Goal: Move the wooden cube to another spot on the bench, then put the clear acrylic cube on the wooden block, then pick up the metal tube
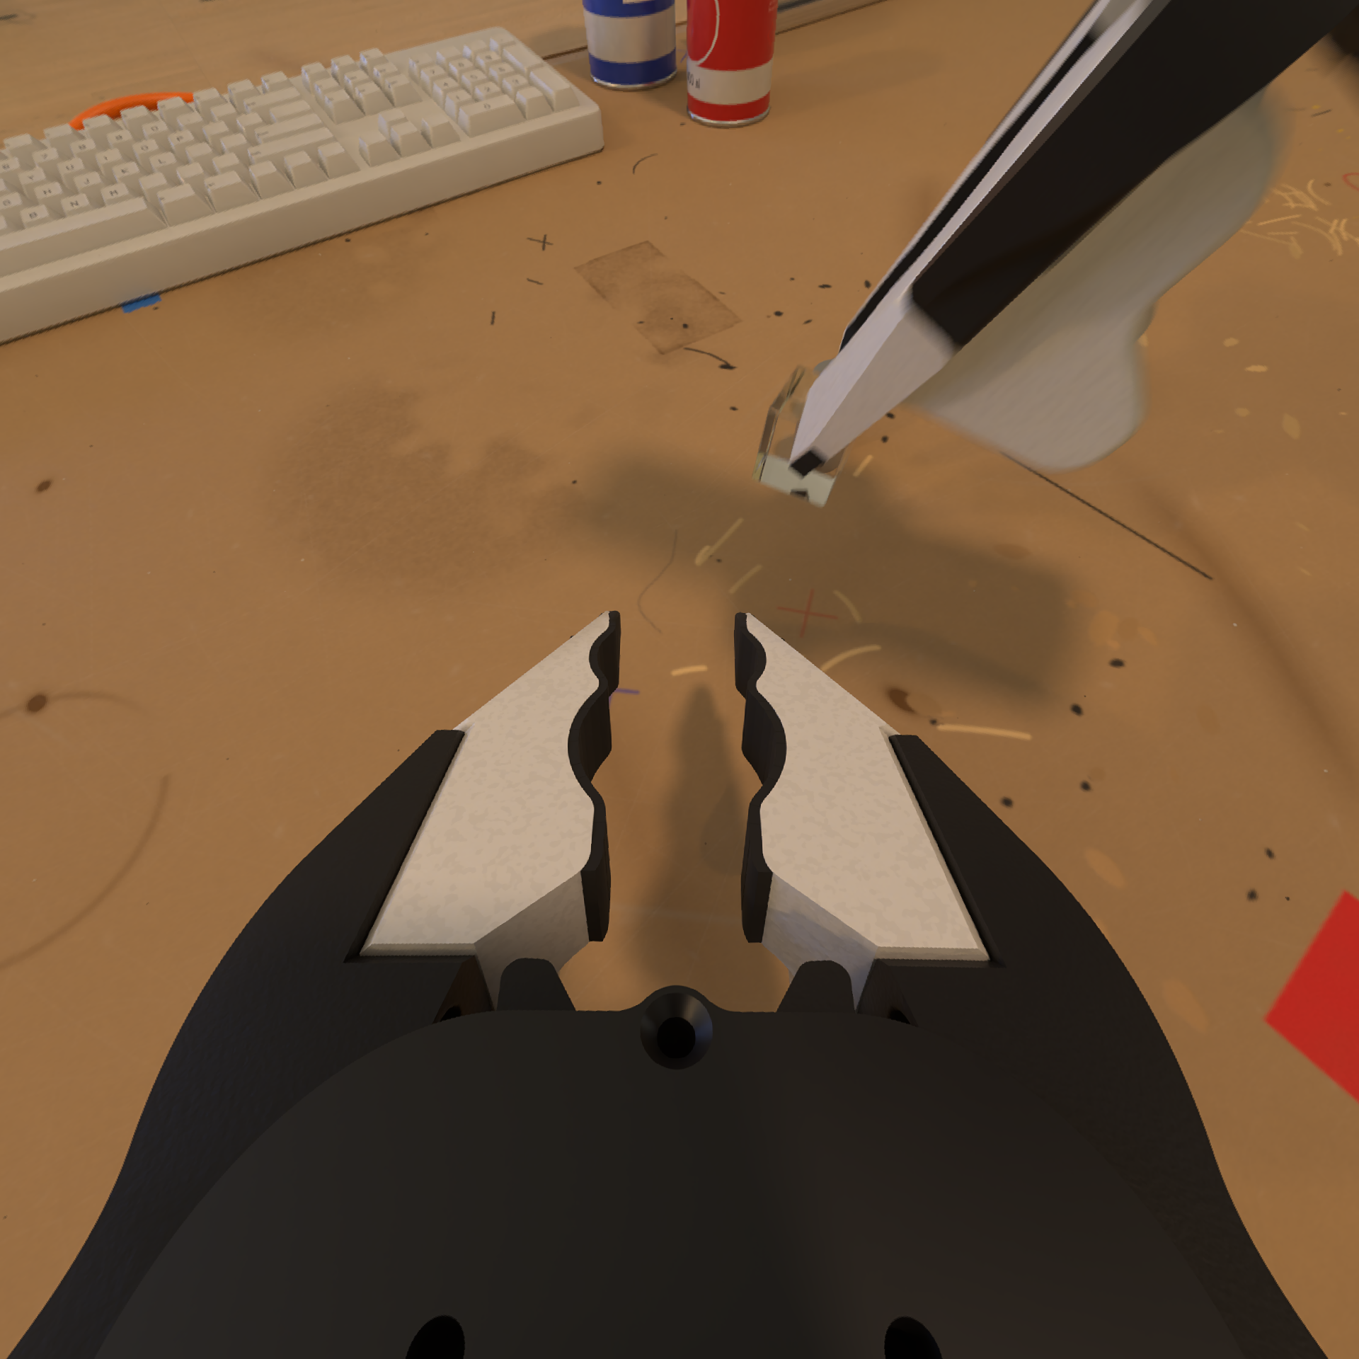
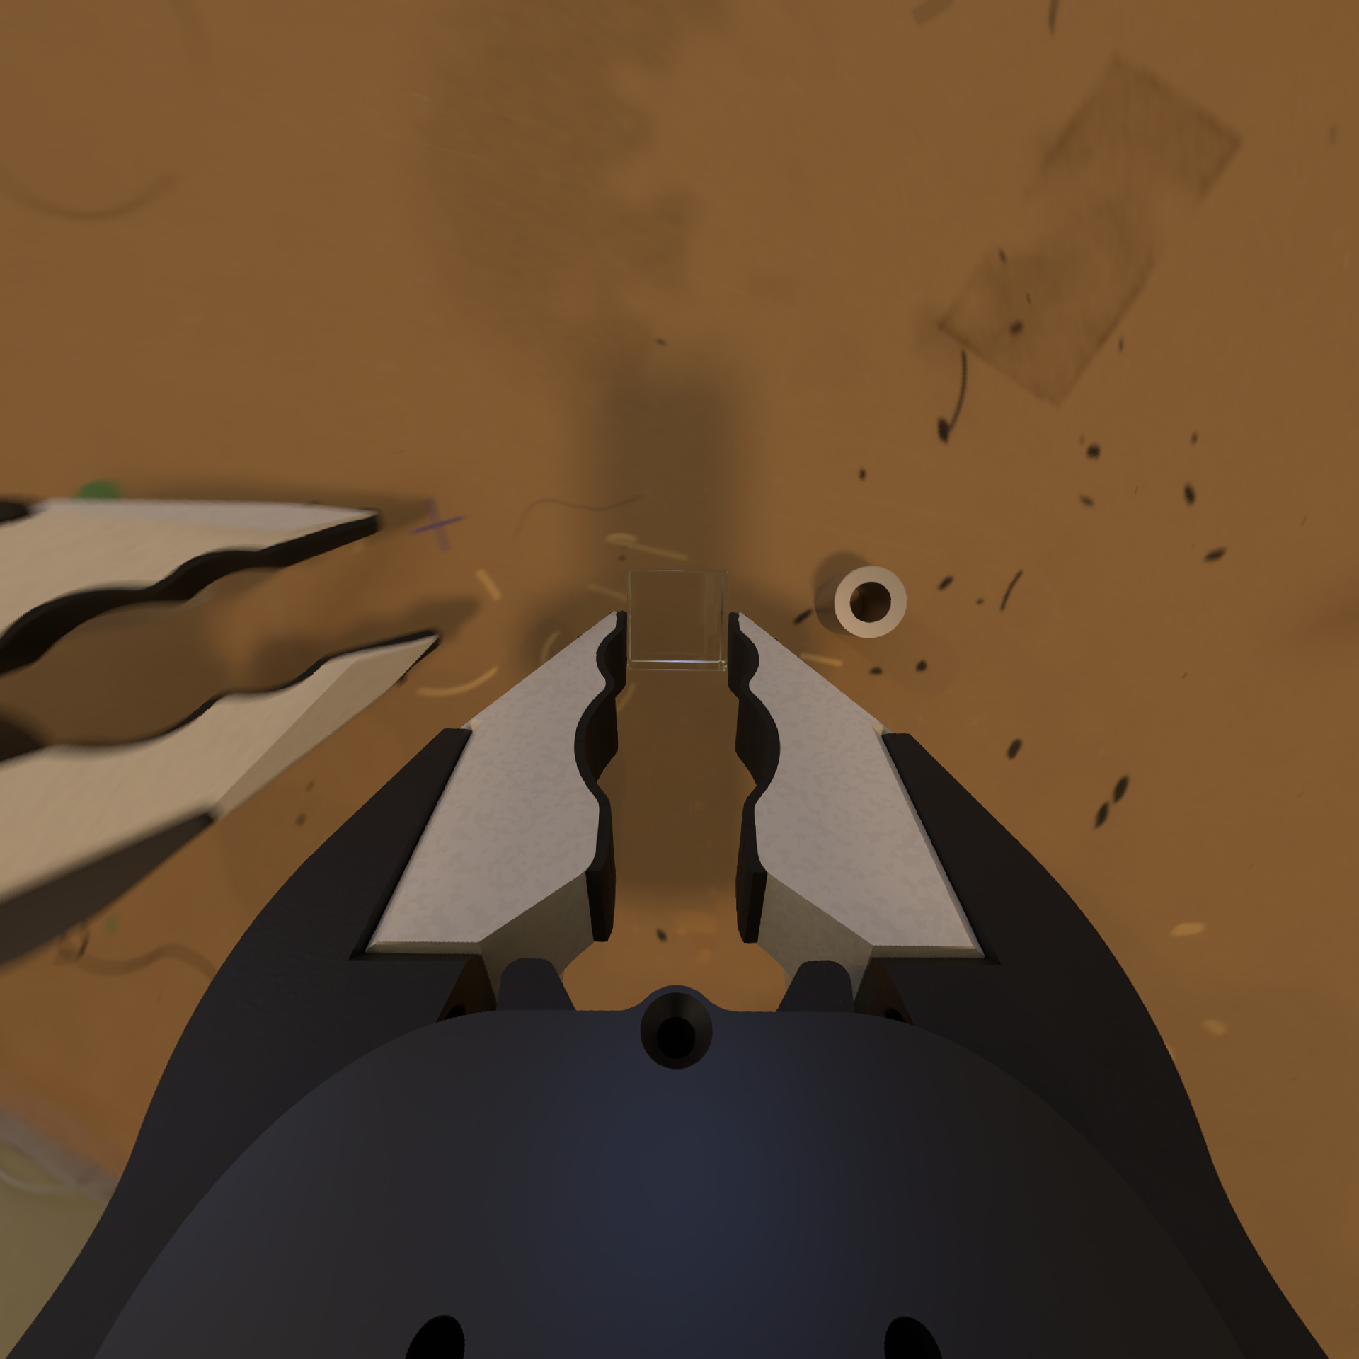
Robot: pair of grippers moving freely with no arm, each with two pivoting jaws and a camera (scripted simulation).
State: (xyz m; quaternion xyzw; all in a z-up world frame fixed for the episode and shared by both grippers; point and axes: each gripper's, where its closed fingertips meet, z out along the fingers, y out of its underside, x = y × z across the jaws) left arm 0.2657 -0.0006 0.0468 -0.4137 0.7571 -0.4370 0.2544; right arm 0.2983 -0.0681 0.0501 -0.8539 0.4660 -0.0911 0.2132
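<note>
My right gripper (image 2: 676, 618) is shut on the clear acrylic cube (image 2: 676, 621), gripped at the fingertips. In the left wrist view the right gripper (image 1: 805, 463) comes in from the upper right, and the cube (image 1: 778, 441) hangs tilted above the bench over its shadow. The metal tube (image 2: 870, 601) shows end-on as a pale ring, just right of the cube. My left gripper (image 1: 676, 618) is open and empty, low over the bench. It also shows at the left of the right wrist view (image 2: 408, 581). The wooden cube is not in view.
A beige keyboard (image 1: 279, 162) lies at the far left with an orange handle (image 1: 125, 103) behind it. A blue can (image 1: 631, 44) and a red can (image 1: 728, 66) stand at the back. A red patch (image 1: 1324, 993) lies at the right edge.
</note>
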